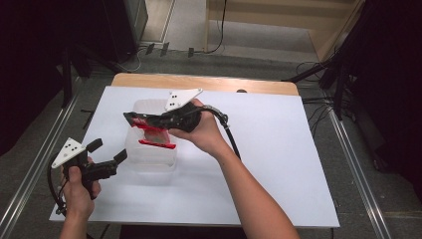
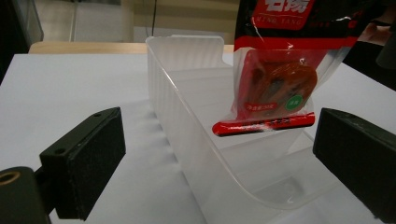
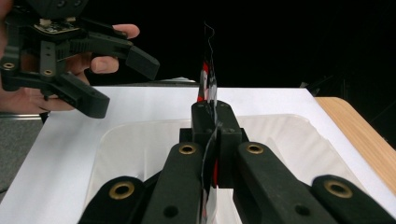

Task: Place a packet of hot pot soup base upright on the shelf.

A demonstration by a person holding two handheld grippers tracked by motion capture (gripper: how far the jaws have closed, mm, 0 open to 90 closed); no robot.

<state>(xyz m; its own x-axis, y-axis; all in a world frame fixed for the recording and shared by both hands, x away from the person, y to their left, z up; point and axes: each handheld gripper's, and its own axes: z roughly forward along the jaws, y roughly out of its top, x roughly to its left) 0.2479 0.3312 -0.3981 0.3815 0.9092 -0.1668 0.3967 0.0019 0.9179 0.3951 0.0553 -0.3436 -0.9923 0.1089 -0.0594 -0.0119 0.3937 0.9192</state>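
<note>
The right hand-held gripper (image 1: 133,118) is clamped tight on the top edge of a red snack packet (image 1: 155,135), and in the right gripper view that packet (image 3: 208,88) is pinched edge-on between the two black jaws. The packet hangs straight down over a clear plastic bin (image 1: 149,159), its red bottom seal just above the bin's floor in the left gripper view, where the packet (image 2: 275,88) dangles inside the bin's (image 2: 187,93) walls. The left hand-held gripper (image 1: 108,152) sits low at the bin's near left corner, jaws spread wide and holding nothing, pointed at the bin. Everything rests on a white tabletop (image 1: 278,159).
</note>
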